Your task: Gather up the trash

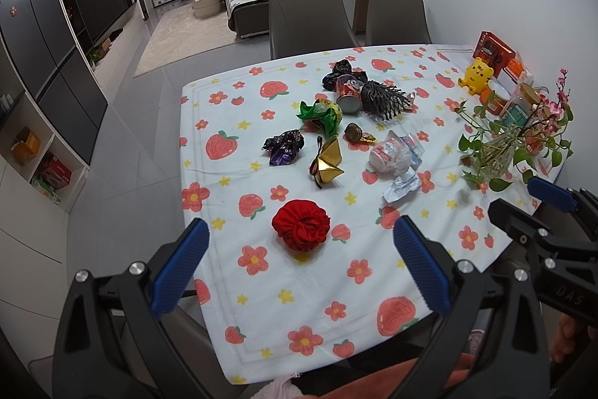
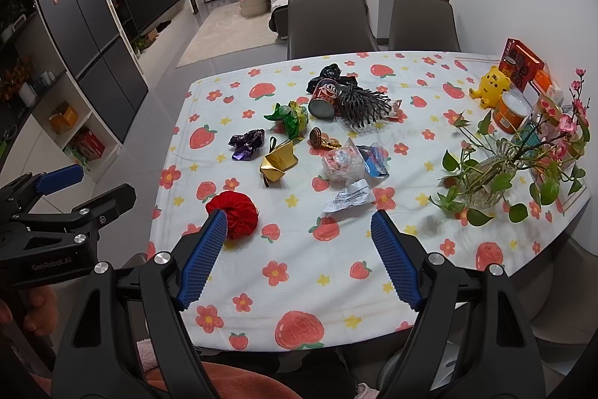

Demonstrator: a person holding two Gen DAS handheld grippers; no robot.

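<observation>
Big table under white cloth with strawberry and flower print (image 1: 336, 287), near edge cut off by tongs.
Left gripper (image 1: 299, 260) spread wide, holding nothing, low over near edge.
Right gripper (image 2: 299, 257) also wide, nothing held; its left finger hides part of red scrunched cloth ball (image 2: 237, 214).
Trash in table middle: clear crumpled plastic bag (image 2: 342, 163), red tin can on its side (image 2: 326, 96) partly hiding black wrapper behind, gold folded paper (image 2: 278, 161), purple foil wrapper (image 2: 246, 144).

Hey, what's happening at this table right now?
A person holds two grippers over a floral-clothed table strewn with trash. Nothing is picked up yet: the left gripper and right gripper both have open, empty jaws. The red fabric ball lies nearest; wrappers and a tipped can sit farther back.
</observation>
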